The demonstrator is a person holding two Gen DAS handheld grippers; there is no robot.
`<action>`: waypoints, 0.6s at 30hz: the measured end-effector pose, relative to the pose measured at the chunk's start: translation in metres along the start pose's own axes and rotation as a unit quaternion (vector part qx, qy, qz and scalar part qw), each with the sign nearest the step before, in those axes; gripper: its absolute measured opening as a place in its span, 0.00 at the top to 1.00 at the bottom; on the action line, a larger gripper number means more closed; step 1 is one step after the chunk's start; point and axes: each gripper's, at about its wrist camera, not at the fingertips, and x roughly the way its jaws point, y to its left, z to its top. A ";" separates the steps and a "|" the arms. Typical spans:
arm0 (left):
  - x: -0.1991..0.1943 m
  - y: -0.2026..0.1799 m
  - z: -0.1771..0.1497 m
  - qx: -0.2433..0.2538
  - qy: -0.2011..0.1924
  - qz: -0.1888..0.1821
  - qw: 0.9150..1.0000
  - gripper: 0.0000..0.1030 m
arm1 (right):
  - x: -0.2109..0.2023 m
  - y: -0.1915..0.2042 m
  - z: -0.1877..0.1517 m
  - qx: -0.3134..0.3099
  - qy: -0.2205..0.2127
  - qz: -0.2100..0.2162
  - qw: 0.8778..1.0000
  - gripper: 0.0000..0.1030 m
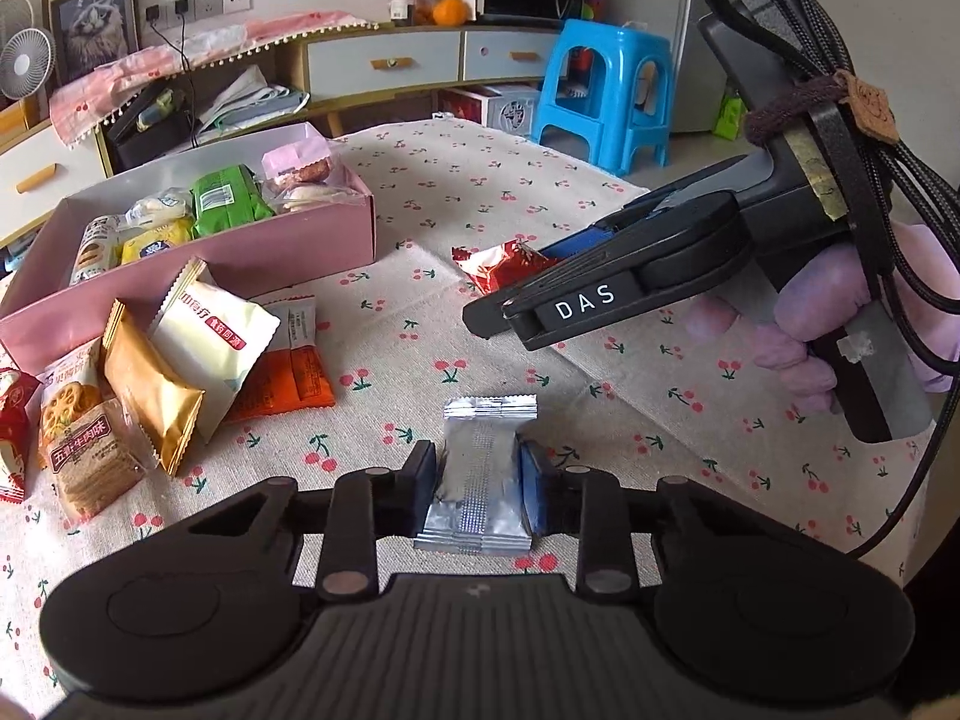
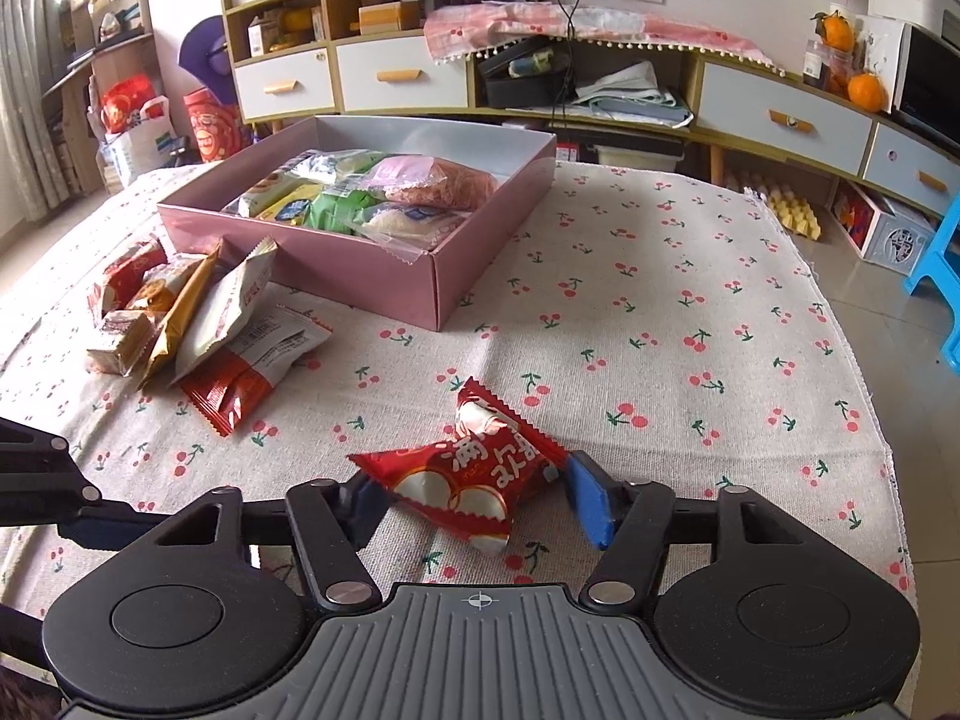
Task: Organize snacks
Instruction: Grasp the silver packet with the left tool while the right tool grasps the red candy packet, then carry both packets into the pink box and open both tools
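A silver foil snack packet [image 1: 480,468] lies on the cherry-print tablecloth, and my left gripper [image 1: 477,483] is shut on it, pads pressing both long sides. A red snack packet [image 2: 474,474] sits between the fingers of my right gripper [image 2: 474,492], which is shut on its two ends. In the left wrist view the right gripper [image 1: 510,282] reaches in from the right with the red packet [image 1: 492,264] at its tips, held by a hand in a purple glove [image 1: 810,348]. The pink box [image 1: 240,252] holds several wrapped snacks.
A loose pile of snack packets [image 1: 180,360] lies left of the grippers, in front of the pink box [image 2: 372,276]. The tablecloth's edge [image 2: 840,312] runs along the right. A blue stool [image 1: 606,90] and low cabinets stand beyond the table.
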 end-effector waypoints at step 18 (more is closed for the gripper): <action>-0.010 0.033 0.018 -0.058 -0.009 0.020 0.998 0.75 | -0.009 0.003 0.016 0.036 -0.013 0.023 0.999 0.64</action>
